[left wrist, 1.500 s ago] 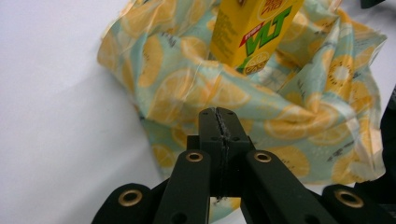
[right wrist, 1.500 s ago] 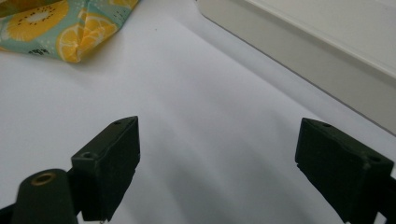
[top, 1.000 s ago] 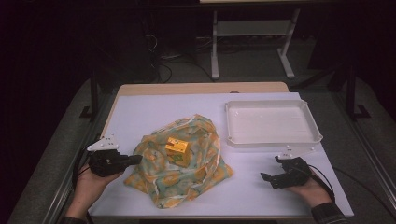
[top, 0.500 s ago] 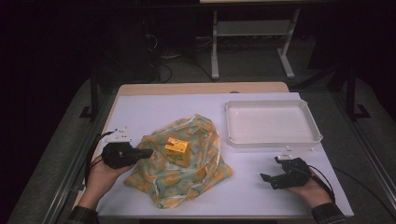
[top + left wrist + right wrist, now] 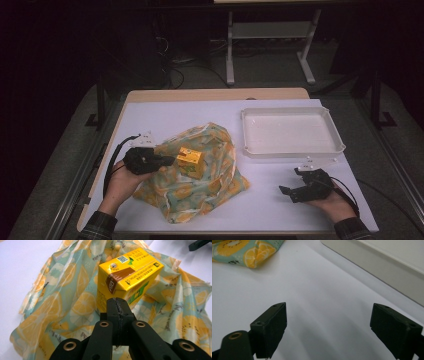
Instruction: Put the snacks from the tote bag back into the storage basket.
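A yellow drink carton (image 5: 190, 159) (image 5: 127, 277) lies on a crumpled cloth printed with lemon slices (image 5: 200, 185) (image 5: 62, 312) in the middle of the white table cover. My left gripper (image 5: 172, 160) (image 5: 117, 305) is shut with nothing between its jaws. Its tips point at the carton's near side, and I cannot tell whether they touch it. My right gripper (image 5: 289, 180) (image 5: 329, 322) rests low over the bare cover at the front right, open and empty. The cloth's edge (image 5: 244, 250) lies well to its left.
An empty white tray (image 5: 292, 150) (image 5: 387, 267) stands at the back right, just beyond the right gripper. The white cover (image 5: 165, 120) spans most of the wooden table. Dark floor and a metal stand lie beyond the far edge.
My left gripper has moved right from the table's left edge, over the cloth, up to the carton. The right gripper, carton and cloth have stayed put.
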The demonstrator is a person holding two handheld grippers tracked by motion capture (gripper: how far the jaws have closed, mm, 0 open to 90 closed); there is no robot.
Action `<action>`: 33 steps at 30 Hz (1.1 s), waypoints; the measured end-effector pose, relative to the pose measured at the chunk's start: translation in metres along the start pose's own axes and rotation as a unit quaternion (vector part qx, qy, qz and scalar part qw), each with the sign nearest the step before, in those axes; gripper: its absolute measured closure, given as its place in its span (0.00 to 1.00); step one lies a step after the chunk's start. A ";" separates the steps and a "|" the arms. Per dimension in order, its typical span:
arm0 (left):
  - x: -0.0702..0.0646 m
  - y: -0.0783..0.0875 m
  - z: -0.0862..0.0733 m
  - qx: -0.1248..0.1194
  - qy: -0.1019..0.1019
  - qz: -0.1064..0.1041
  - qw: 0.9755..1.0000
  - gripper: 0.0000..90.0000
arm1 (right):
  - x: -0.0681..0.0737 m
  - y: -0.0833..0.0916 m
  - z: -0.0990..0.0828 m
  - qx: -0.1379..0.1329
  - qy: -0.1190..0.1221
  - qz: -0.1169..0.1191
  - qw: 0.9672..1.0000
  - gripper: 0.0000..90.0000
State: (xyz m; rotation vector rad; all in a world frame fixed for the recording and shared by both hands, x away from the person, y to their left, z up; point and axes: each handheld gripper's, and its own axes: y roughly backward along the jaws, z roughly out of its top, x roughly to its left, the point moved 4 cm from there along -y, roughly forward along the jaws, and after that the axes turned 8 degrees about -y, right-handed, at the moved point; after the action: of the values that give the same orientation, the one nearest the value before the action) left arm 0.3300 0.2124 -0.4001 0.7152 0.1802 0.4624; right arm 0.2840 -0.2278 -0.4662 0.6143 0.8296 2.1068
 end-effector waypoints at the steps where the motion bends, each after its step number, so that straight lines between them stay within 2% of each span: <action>1: 0.000 -0.002 0.000 0.001 0.003 0.000 1.000 1.00 | 0.000 0.000 0.000 0.000 0.000 -0.001 1.000 0.15; 4: -0.001 -0.006 0.000 0.010 0.000 -0.001 1.000 1.00 | 0.000 0.001 -0.001 -0.001 0.000 -0.001 1.000 0.15; 14: -0.001 -0.007 -0.001 0.013 -0.001 -0.004 1.000 1.00 | 0.001 0.001 -0.002 0.003 -0.007 0.000 1.000 0.15; 17: -0.003 -0.008 -0.001 0.014 0.002 -0.007 1.000 1.00 | 0.000 0.001 -0.002 0.003 -0.007 0.000 1.000 0.15; 20: -0.003 -0.008 -0.001 0.017 -0.007 -0.007 1.000 1.00 | 0.000 0.000 -0.002 0.003 -0.006 0.000 1.000 0.15; 23: -0.005 -0.008 -0.001 0.016 -0.003 -0.011 1.000 1.00 | 0.000 0.000 -0.002 0.003 -0.007 0.000 1.000 0.15; 32: -0.011 -0.010 0.001 0.021 -0.016 -0.020 0.999 1.00 | 0.000 0.000 -0.001 0.002 -0.005 0.001 1.000 0.15; 33: -0.012 -0.010 0.001 0.023 -0.011 -0.021 0.999 1.00 | 0.000 0.000 -0.001 0.002 -0.005 0.001 1.000 0.15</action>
State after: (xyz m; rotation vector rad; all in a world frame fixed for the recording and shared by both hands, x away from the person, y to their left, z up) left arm 0.3230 0.1993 -0.4061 0.7601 0.1853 0.4106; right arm 0.2837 -0.2282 -0.4670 0.6265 0.8282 2.1026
